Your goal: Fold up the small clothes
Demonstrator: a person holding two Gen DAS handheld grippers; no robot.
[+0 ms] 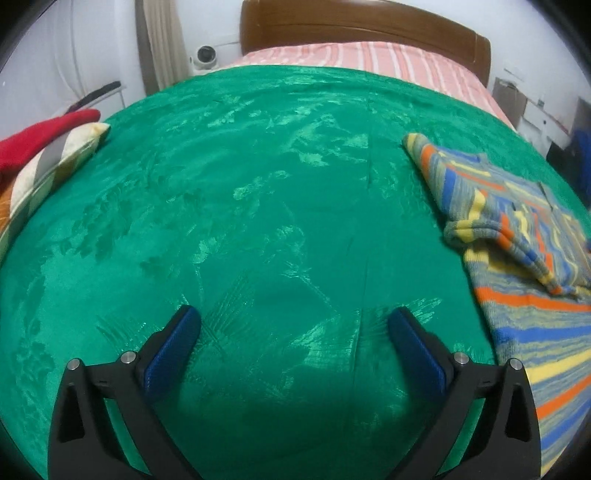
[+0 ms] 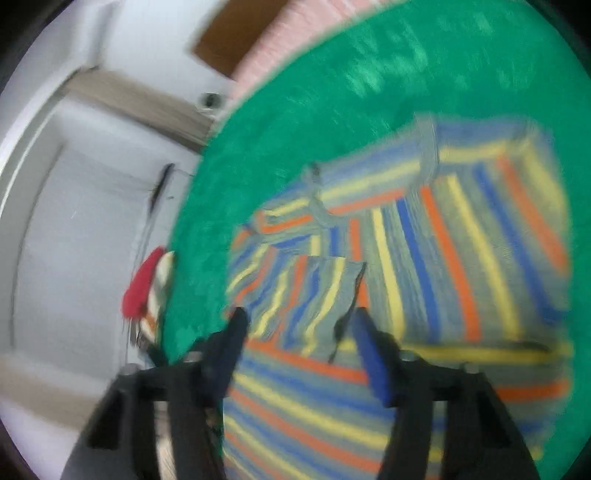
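Observation:
A small striped knit sweater in grey, orange, blue and yellow lies on the green blanket at the right of the left wrist view, one sleeve folded over its body. My left gripper is open and empty above bare blanket, left of the sweater. In the blurred, tilted right wrist view the sweater fills the middle. My right gripper is open just above it, a folded flap of the sweater showing between the jaws, not gripped.
The green blanket covers a bed with a pink striped sheet and a wooden headboard. A checked pillow with a red cloth on it lies at the bed's left edge. White walls and a small fan stand behind.

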